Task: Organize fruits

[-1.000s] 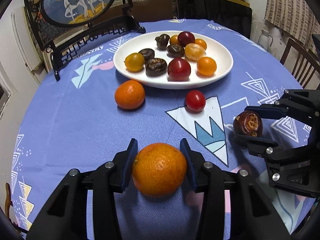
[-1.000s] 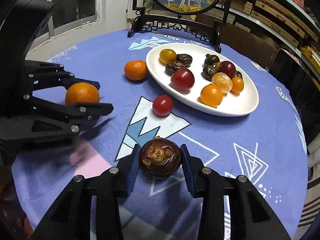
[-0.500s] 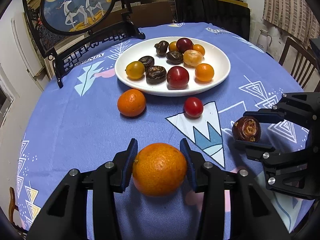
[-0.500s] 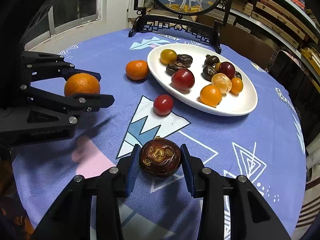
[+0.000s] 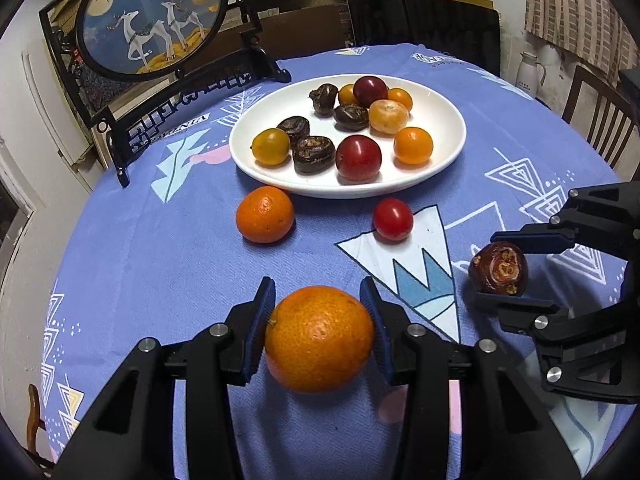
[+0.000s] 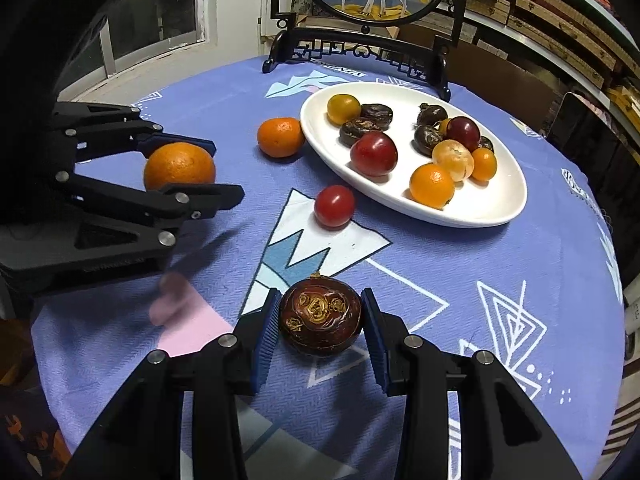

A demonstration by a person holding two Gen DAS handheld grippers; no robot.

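My left gripper (image 5: 318, 292) is shut on a large orange (image 5: 319, 338), held low over the blue cloth. My right gripper (image 6: 320, 296) is shut on a dark brown, round fruit (image 6: 320, 316). Each gripper shows in the other's view: the right one (image 5: 490, 270) at the right edge, the left one (image 6: 222, 170) at the left. A white plate (image 5: 448, 152) with several small fruits lies beyond both. In front of the plate, a smaller orange (image 5: 265, 214) and a red tomato (image 5: 393, 219) lie on the cloth.
A black-framed round deer screen (image 5: 152, 20) stands on the table behind the plate. A dark chair back (image 5: 424, 24) and a wooden chair (image 5: 600, 120) stand past the round table's far edge. A white jug (image 5: 530, 72) stands beyond it.
Both grippers keep their grips. In the right wrist view the left gripper and its orange sit slightly higher; the plate sits a little lower in the left wrist view.
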